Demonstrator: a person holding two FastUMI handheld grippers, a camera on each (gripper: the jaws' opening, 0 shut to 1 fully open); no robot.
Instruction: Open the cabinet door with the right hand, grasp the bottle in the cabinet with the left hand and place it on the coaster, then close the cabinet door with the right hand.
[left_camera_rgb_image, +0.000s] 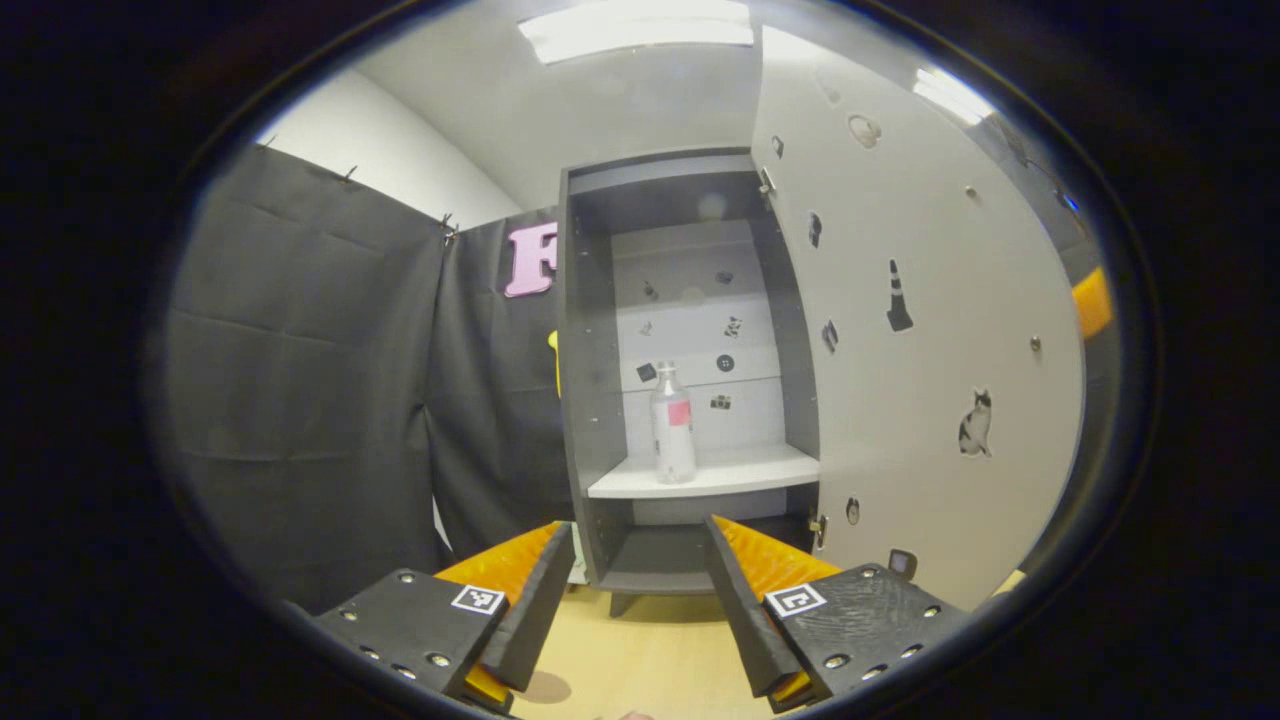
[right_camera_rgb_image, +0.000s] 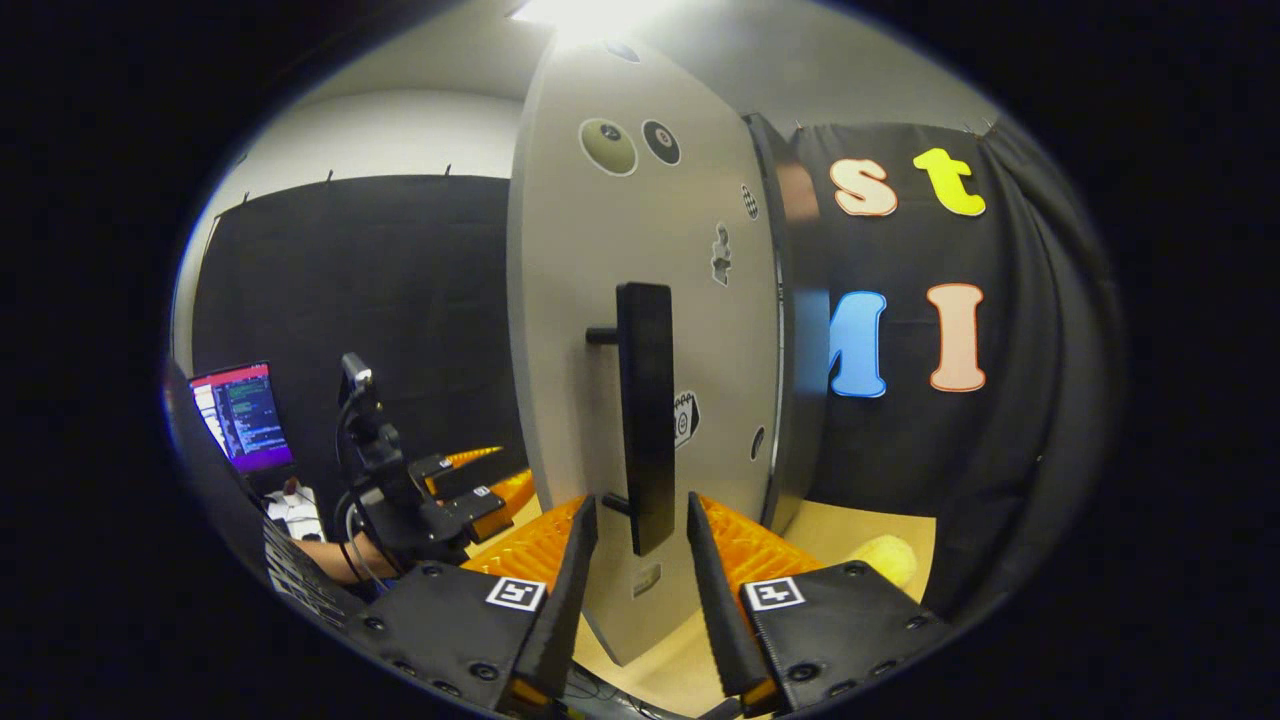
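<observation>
The dark grey cabinet (left_camera_rgb_image: 588, 330) stands with its pale door (left_camera_rgb_image: 930, 400) swung wide to the right. Inside, a clear bottle (left_camera_rgb_image: 673, 425) with a pink label stands upright on the white shelf (left_camera_rgb_image: 745, 470). My left gripper (left_camera_rgb_image: 638, 525) is open and hangs in front of the cabinet, below the shelf and well short of the bottle. In the right gripper view, the door's black vertical handle (right_camera_rgb_image: 645, 400) has its lower end between the fingers of my right gripper (right_camera_rgb_image: 641, 500). The jaws stand apart, with a small gap on each side of the handle.
The door (right_camera_rgb_image: 570, 300) stands edge-on in front of the right gripper. To its left a hand holds the left gripper (right_camera_rgb_image: 470, 490), with a lit monitor (right_camera_rgb_image: 240, 415) behind. A pale yellow object (right_camera_rgb_image: 885, 560) lies on the wooden table (right_camera_rgb_image: 850, 525) beside the cabinet.
</observation>
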